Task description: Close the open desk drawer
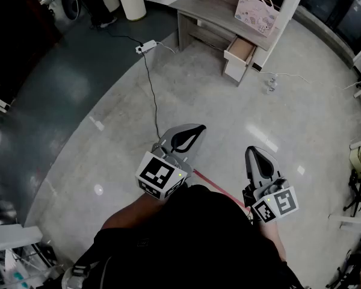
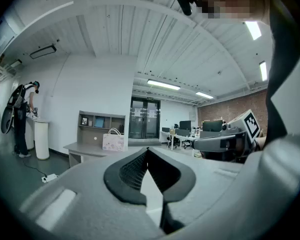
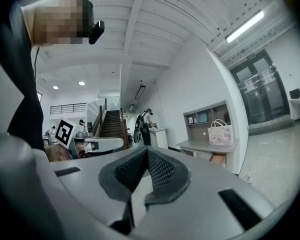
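The jaws of both grippers are pressed together with nothing between them. In its own view we see the dark pads of the left gripper meet at the tip, and those of the right gripper do the same. From the head view, we hold both grippers close in front of the body, side by side and apart from each other, pointing across the floor toward the desk. The drawer hangs pulled out at the desk's right end, its wooden inside showing, well apart from both grippers. A pink bag stands upright on the desktop just above it. A white power strip lies on the floor left of the desk, and its black cable runs toward us.
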The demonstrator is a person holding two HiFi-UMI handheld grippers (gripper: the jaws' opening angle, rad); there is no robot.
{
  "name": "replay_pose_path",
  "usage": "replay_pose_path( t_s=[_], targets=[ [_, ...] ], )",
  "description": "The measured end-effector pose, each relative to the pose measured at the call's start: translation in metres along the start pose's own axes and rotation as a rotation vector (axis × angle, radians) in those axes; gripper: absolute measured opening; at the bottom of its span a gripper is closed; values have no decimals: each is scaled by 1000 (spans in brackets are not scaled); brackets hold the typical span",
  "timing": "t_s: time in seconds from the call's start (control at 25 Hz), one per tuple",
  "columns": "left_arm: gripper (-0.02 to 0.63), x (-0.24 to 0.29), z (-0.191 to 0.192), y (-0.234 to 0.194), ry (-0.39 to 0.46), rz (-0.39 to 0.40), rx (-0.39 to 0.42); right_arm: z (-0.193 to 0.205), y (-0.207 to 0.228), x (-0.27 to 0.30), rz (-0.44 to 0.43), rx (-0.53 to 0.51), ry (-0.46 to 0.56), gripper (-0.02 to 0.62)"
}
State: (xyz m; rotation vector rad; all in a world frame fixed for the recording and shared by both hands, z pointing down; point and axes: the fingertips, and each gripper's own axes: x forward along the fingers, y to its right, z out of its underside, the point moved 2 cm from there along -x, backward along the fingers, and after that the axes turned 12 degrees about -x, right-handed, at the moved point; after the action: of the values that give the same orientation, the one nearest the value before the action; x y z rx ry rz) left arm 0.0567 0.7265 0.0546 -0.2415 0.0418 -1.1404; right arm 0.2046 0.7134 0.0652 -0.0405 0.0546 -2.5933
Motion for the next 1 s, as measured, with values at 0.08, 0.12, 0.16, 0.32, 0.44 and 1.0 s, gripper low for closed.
replay_pose_path(
  t_s=[0.08,0.12,0.16,0.32,0.44,1.0],
  targets=[
    [8,0,5,-4,-16,0,-7,4,-4,5,-8,6,-7,11],
    [8,0,7,-6,-21,0,-11,6,-5,8,-11,8,-10,11],
    [8,-1,8,-9,-24,0,-14,7,-7,11,-12,10,-13,11],
    [8,-9,9,-22,-24,0,-27,11,-13,25,-13,25,-16,11],
    [8,-13,11,-26,-28,18,-36,10,-18,33,-7,33,7,12],
    [8,31,23,-79,-84,65,-70,51,13,74,49,243,4,14]
  ],
)
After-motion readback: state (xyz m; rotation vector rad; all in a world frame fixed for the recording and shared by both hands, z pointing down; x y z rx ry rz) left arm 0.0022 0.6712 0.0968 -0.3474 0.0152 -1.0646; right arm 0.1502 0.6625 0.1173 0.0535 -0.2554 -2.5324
